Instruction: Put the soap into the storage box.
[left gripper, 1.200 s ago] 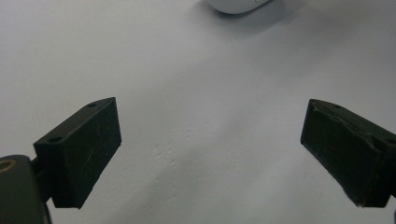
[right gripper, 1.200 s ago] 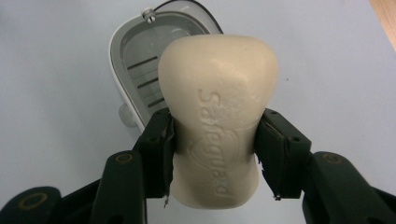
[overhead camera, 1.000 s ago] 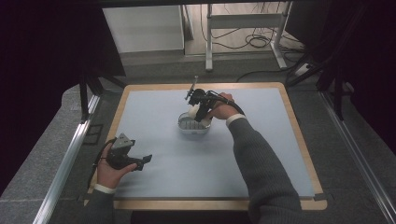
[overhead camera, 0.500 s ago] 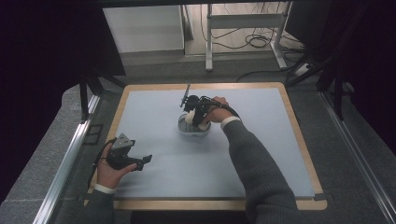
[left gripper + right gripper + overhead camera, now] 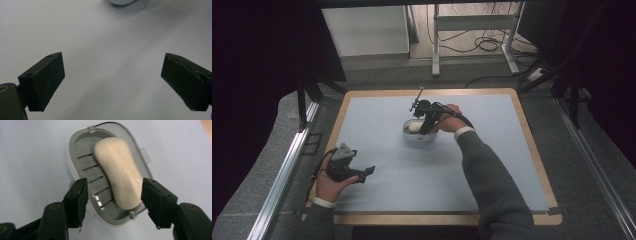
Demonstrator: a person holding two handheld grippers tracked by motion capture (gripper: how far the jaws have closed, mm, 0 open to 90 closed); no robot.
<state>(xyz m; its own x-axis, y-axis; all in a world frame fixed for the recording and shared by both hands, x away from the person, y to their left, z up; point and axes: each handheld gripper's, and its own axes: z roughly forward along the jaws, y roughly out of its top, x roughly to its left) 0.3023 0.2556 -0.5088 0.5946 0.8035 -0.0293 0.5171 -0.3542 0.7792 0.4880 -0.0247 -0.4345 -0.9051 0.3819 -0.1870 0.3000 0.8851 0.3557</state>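
At the left of the tabletop (image 5: 377, 120), the left claw (image 5: 368, 171) rests low near the front edge in the person's left hand (image 5: 328, 182), its jaws spread wide and empty; the left gripper view shows nothing but bare pale surface between them, with the rim of the dish (image 5: 122, 2) just visible well ahead. Toward the middle, the dish (image 5: 418, 136) sits on the tabletop, a grey slotted tray with a white outer rim, and the soap (image 5: 118, 182) lies lengthwise in it, leaning toward one long wall. Right of it, the right hand (image 5: 447, 117) holds the right claw (image 5: 113, 200) over the dish. Its jaws are released and straddle the near end of the dish, one just off the outer rim, the other beside the soap's rounded end, neither seen pressing on anything.

The soap looks a smooth, cream-coloured bar, probably light but firm, and likely slick enough to squirt out of a hard pinch. The best hold would seem to be across its narrow width near the middle, with the pads flat on the two long flanks, not on the tapered ends. The dish appears light plastic and could skid or tip if the claw catches its rim, so a gentle, centred close is called for.
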